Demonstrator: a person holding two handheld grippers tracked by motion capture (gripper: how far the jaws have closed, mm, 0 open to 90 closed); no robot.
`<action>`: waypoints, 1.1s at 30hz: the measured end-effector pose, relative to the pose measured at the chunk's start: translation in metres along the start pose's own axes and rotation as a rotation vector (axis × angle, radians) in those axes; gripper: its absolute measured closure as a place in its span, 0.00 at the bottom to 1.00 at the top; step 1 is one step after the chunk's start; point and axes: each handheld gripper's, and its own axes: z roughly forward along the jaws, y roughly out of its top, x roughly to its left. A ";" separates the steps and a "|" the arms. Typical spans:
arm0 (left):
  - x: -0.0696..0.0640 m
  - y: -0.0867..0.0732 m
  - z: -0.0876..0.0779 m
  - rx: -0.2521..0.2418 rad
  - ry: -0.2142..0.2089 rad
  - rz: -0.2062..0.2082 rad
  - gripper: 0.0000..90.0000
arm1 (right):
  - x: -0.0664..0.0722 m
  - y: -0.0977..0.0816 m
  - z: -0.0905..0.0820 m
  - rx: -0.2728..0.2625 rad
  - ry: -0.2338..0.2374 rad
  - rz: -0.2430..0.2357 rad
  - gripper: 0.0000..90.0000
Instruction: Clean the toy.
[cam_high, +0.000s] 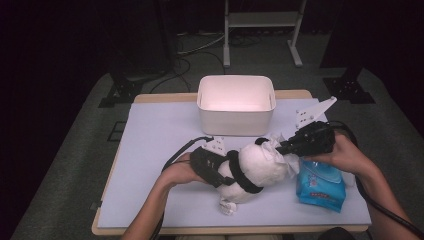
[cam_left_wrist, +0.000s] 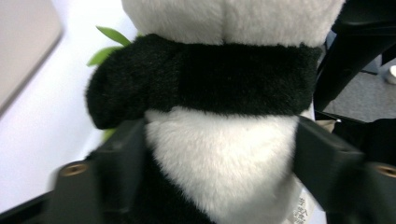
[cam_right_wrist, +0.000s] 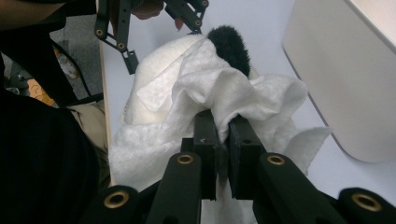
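High view: panda (cam_high: 257, 167) lies on its side at the near middle of the table (cam_high: 160, 150), head to the right, a white tub (cam_high: 236, 102) beyond it and a blue wipes pack (cam_high: 320, 186) just to its right.

Left tongs (cam_high: 226, 172) straddle the panda's body from the left. Left gripper view has both jaws flanking the white belly (cam_left_wrist: 219, 158) below the black arm band, fur bulging between them; they look pressed in, so grasping the panda.

Right tongs (cam_high: 285, 146) come in from the right at the head. Right gripper view: jaws clenched on a bunched white wipe (cam_right_wrist: 233, 95), which drapes over the panda's head, one black ear (cam_right_wrist: 229, 46) poking above it.

Step in hand, as I read it: wiping the toy's head while the other hand steadies it.

To do it well:
- keep the left grip firm on the belly so the toy does not roll under the strokes;
- drag the wipe with the fur, short passes, working around the ear;
- hold the wipe deep in the jaws so it does not slip out;
- press with cloth, not bare jaw tips, against the plush.
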 end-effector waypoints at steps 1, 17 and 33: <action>0.000 0.001 -0.002 0.005 0.006 0.010 0.36 | 0.000 -0.001 -0.001 -0.005 -0.003 0.006 0.92; 0.001 0.019 -0.030 0.052 0.083 0.045 0.46 | -0.008 -0.017 -0.002 -0.078 0.004 0.053 0.92; -0.006 0.025 -0.033 0.080 0.078 0.075 0.44 | -0.013 -0.011 0.001 -0.099 0.016 0.053 0.93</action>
